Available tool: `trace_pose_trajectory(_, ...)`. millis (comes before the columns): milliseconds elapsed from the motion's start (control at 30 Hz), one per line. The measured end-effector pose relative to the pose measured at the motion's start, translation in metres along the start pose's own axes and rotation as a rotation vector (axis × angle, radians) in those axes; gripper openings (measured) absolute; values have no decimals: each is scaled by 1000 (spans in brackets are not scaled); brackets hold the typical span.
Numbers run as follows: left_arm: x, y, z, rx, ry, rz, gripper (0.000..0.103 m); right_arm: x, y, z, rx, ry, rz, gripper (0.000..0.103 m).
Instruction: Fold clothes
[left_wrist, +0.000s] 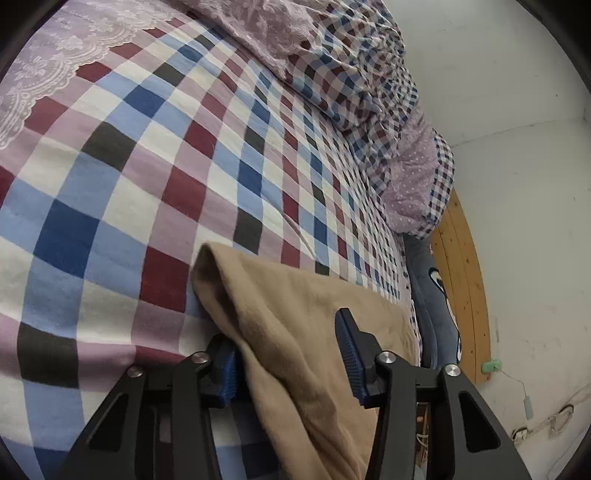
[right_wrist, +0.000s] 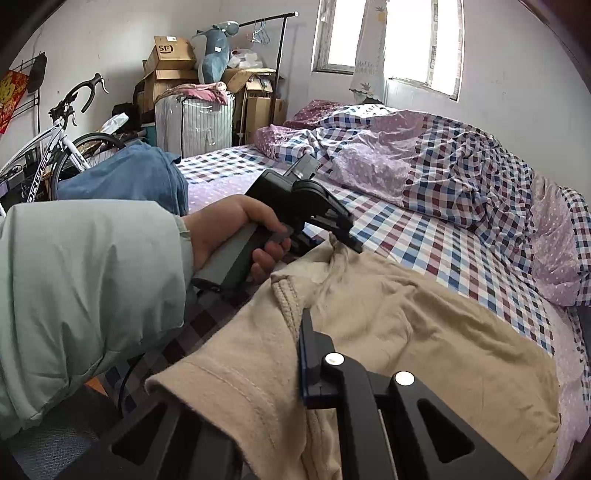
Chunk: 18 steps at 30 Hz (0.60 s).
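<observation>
- Daylight enters through the window (right_wrist: 391, 40), whose panes are blown out to white with no detail.
- The room is evenly, softly lit; shadows are faint.
- The wall (left_wrist: 517, 110) in the left wrist view reads flat, pale grey, without glare.
- Both views bend strongly at the edges: the checks of the sheet (left_wrist: 147, 147) curve, and dark lens corners ring each frame.
- The sleeve (right_wrist: 74, 295), close to the lens, looks slightly soft; the clutter at the far wall is small and less crisp.
</observation>
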<state>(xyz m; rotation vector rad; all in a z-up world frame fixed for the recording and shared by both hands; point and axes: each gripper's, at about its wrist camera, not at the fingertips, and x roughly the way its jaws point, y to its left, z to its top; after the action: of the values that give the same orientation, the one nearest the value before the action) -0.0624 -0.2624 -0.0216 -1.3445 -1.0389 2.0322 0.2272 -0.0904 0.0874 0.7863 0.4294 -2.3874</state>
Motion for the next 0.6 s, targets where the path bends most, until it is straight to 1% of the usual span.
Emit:
trace_pose_trajectory(33, 0, 1, 0, -3, -5, 10, 27, 1, 1, -1, 3, 4, 1, 4)
trace_pose_trajectory(67, 0, 3, -1, -7, -12, 12, 14, 2, 2, -2, 5, 9, 2, 4)
trace_pose_trajectory(100, 0, 5, -1, -11, -20, 14, 11, 3, 3, -2, 8, 13, 3, 4)
trace_pose_trajectory(167, -2, 7, -3, -16, -34, 13, 10, 5, 5, -4, 13, 22, 4, 4)
trace_pose_trajectory(267, -14, 2, -4, -5, -54, -23, 9, 3, 10, -5, 34, 23, 16, 4)
trace_pose_trajectory(400, -43, -14, -6, 18, -94, -107, 9, -4, 22, -2, 48, 12, 52, 4)
trace_pose_trajectory(533, -78, -37, -7, 58, -160, -188, 6, -13, 37, 4, 47, -6, 100, 4)
trace_pose_trajectory(600, -100, -42, -7, 58, -203, -234, 5, -20, 46, 9, 51, -31, 133, 3)
